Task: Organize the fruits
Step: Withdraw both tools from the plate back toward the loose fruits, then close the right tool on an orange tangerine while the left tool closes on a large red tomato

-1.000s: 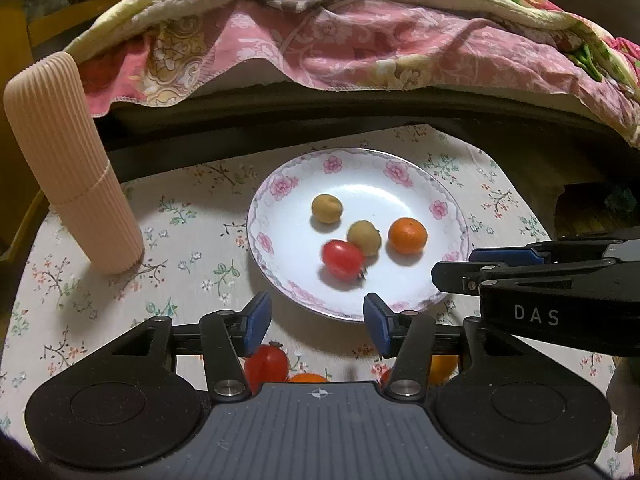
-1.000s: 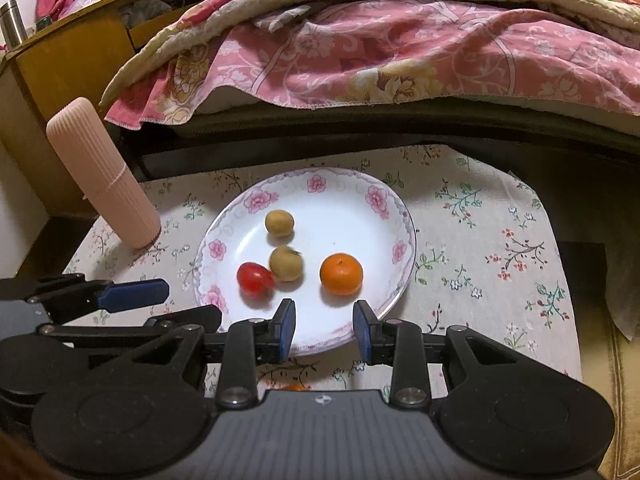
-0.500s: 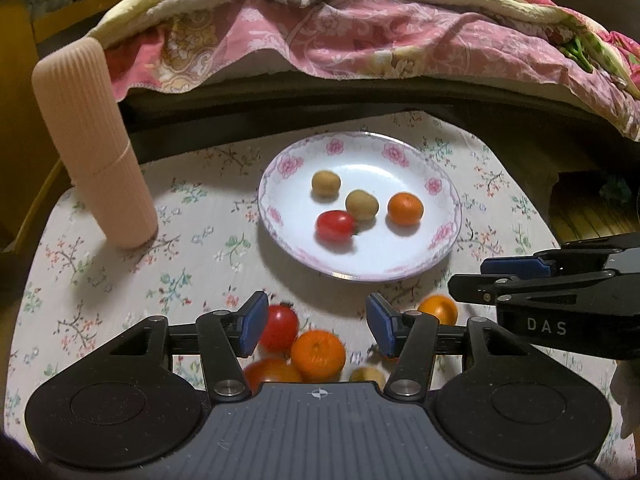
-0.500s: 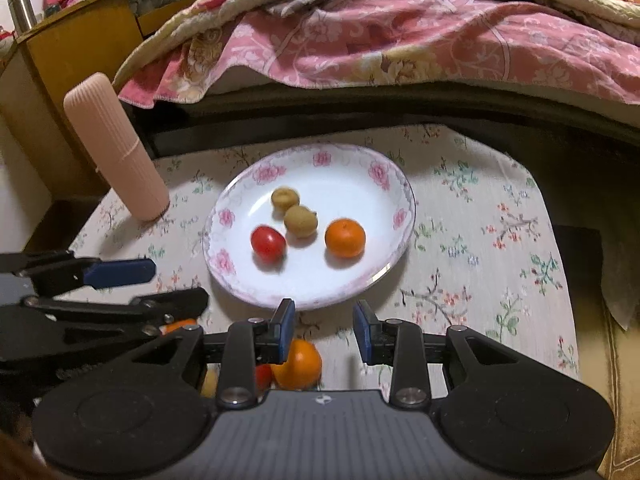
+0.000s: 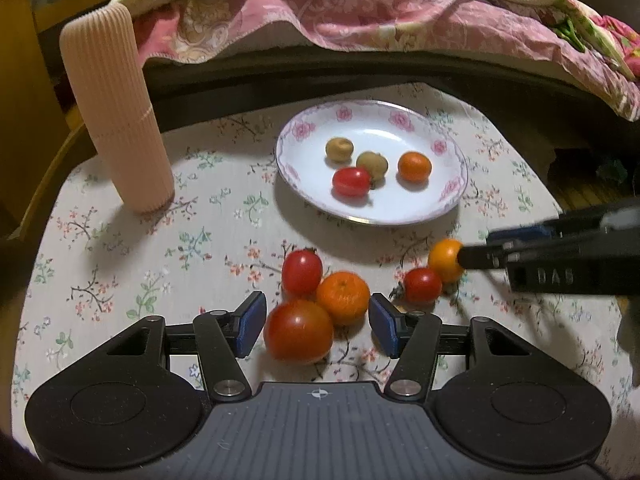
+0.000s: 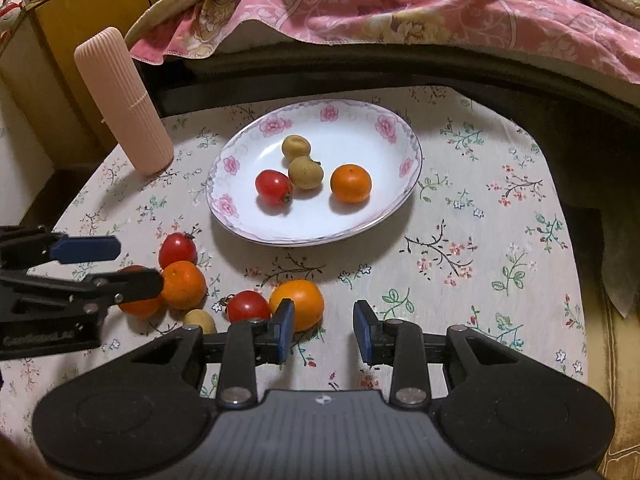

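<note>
Sorting roughly under halfway, judging by the count. On white round china plate with pink flower rim (image 5: 448,192): four pieces, namely two tan-brown round fruits, one red cherry tomato and one small orange mandarin. Left loose on cream floral tablecloth (image 5: 160,240), near edge, in front of plate: six more. Grouped touching: large red tomato (image 5: 298,334), orange mandarin (image 5: 343,298), smaller red tomato (image 5: 302,272). Off to the right: small red stemmed tomato (image 5: 422,286) touching yellow-orange round tomato (image 5: 446,260). Also one small tan oval fruit (image 6: 200,320), seen only from right wrist view. Left gripper (image 5: 316,320): jaws just been opening, now straddling large red tomato and mandarin, pads not visibly pressing, so nothing grasped. Right gripper (image 6: 320,326): jaws narrow but apart, empty, with yellow-orange tomato just outside its left finger. Likely next: closing on one loose fruit and carrying it to plate. Further out: pink ribbed upright cylinder (image 5: 116,112) at left on cloth, pink floral quilt (image 5: 360,8) behind.
</note>
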{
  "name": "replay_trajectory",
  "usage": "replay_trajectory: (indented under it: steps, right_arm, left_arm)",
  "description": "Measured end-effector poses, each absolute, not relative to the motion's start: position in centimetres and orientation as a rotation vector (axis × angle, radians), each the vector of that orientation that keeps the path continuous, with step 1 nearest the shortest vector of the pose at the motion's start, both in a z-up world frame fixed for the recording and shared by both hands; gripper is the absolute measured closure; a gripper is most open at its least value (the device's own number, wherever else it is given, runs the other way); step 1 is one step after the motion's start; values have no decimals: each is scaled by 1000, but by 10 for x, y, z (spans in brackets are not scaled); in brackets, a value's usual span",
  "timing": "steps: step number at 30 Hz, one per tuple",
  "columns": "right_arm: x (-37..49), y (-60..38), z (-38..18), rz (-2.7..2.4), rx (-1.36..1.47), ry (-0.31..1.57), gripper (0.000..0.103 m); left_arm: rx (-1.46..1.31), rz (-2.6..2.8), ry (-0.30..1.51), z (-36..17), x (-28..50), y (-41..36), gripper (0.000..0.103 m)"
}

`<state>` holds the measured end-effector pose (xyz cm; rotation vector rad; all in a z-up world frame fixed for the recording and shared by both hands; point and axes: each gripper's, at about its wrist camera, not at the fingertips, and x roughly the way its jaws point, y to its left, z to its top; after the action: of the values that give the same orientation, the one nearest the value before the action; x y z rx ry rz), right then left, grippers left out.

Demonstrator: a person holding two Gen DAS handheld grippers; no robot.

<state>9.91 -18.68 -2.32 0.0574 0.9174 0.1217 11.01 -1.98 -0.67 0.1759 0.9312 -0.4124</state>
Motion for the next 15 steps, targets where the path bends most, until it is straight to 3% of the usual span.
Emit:
replay_trajectory:
  steps: [15]
  right_arm:
    - [111,-182,-24,145,97,912,65]
  left_arm:
    - [209,-421,987,-38,117,-12,40]
